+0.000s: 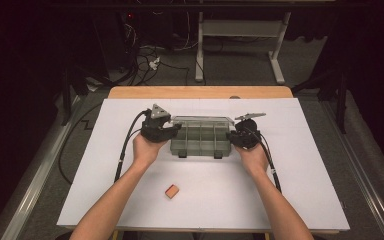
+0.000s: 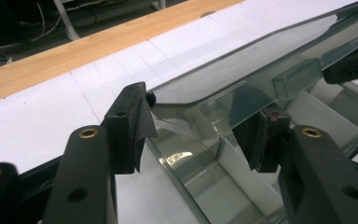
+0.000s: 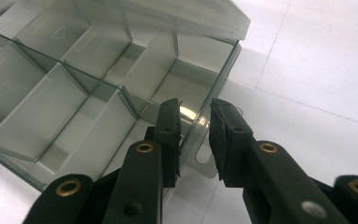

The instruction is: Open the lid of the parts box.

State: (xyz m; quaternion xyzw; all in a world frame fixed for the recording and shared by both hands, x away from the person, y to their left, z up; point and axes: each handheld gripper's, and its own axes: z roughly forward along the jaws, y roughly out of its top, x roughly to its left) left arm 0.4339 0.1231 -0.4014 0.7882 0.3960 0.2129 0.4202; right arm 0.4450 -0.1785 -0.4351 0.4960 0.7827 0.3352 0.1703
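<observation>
Two hand-held tools, one at each short end of a clear plastic compartment box (image 1: 200, 137) lying on the white sheet (image 1: 290, 200) that covers the bench (image 1: 200, 92). Box: translucent grey-green, divided into several compartments, hinged lid (image 2: 261, 60) raised partway, two dark latches on the near edge. Left tool (image 1: 172, 129): at the box's left end, jaws apart and straddling the corner where lid meets wall; one pad (image 2: 133, 123) sits outside the wall, the other (image 2: 256, 140) inside over a compartment, neither seen pressing. Right tool (image 1: 237, 137): at the box's right end, jaws standing either side of the clear end wall and its tab; whether the pads press on it cannot be told. One small orange block (image 1: 172, 190): loose on the sheet, near the person's forearms, well apart from the box.
</observation>
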